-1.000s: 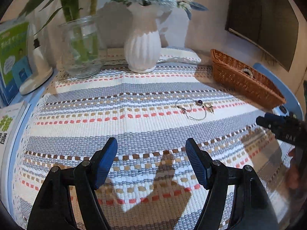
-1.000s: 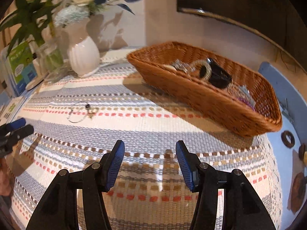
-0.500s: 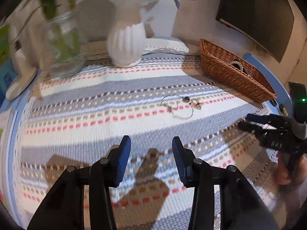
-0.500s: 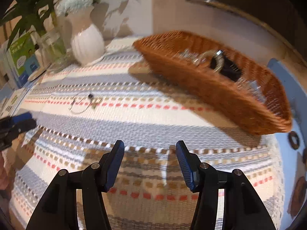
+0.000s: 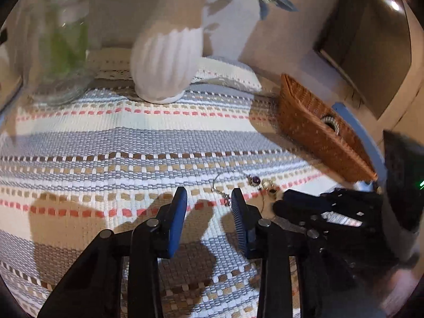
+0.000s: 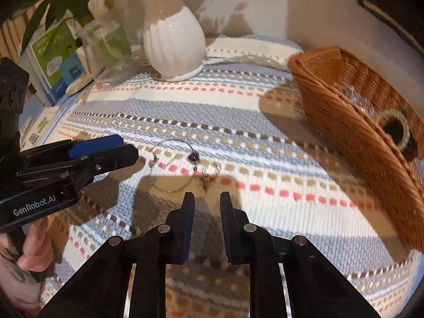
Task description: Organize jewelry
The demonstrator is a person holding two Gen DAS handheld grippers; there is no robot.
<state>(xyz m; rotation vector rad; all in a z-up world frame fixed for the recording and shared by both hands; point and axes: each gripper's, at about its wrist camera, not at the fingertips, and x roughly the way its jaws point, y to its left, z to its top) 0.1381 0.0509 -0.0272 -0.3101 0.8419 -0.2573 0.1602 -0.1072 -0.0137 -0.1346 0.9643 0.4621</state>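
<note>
On the striped mat (image 6: 238, 122) we see a wicker basket (image 6: 344, 122) at the right, holding bracelets. Our left gripper (image 5: 209, 201) and right gripper (image 6: 207, 201) both hover near the necklace (image 6: 185, 167), jaws narrowly parted and empty. The necklace lies on the mat between them, outside the basket.

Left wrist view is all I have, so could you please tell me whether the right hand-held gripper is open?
Observer: Yes. The right hand-held gripper is open and empty, with its tips just short of the purple-bead chain.
Operator: Thank you. What is inside the wicker basket?
Observer: The wicker basket holds a beaded bracelet looped around something dark, and some clear glittery pieces behind it.
</note>
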